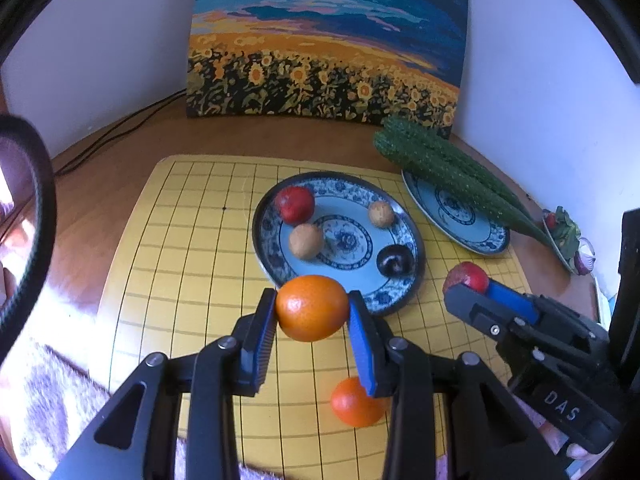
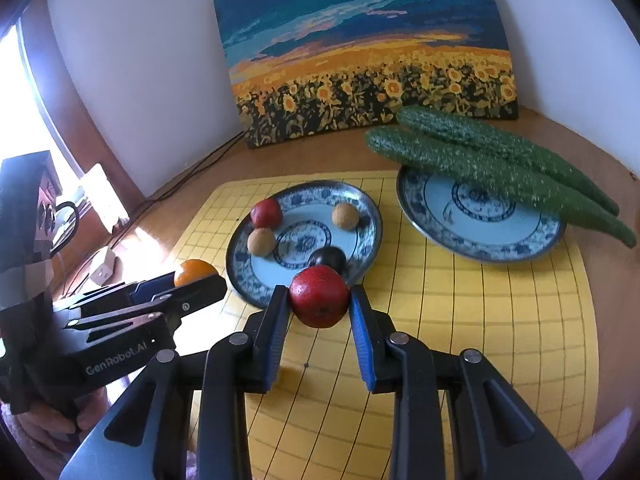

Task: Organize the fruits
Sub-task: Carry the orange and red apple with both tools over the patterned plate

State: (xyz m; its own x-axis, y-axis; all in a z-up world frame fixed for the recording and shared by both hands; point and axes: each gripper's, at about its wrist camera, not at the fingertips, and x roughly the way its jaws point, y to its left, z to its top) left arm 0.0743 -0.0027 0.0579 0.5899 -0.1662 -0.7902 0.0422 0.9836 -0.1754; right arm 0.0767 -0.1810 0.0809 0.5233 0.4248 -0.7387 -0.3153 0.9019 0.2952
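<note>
Your left gripper (image 1: 312, 308) has its jaws clenched on an orange (image 1: 311, 307), held above the yellow grid mat (image 1: 180, 240) just in front of the near rim of the patterned plate (image 1: 400, 292). Your right gripper (image 2: 319, 302) grips a red apple (image 2: 319, 297) the same way, at that plate's near edge and just in front of the dark round fruit (image 2: 329, 258) lying on it. On the plate there also sit a smaller red fruit (image 1: 295, 205) at the far left and two tan round fruits (image 1: 306, 241), one beside the red fruit and one toward the far right. A second orange (image 1: 356, 402) rests on the mat below your left gripper, partly hidden by its blue pad. To the right, a second patterned plate (image 2: 500, 248) carries two cucumbers (image 2: 480, 156) lying across its far side and reaching past its rim. A sunflower painting (image 1: 328, 40) leans against the wall at the back of the wooden tabletop (image 1: 120, 152).
</note>
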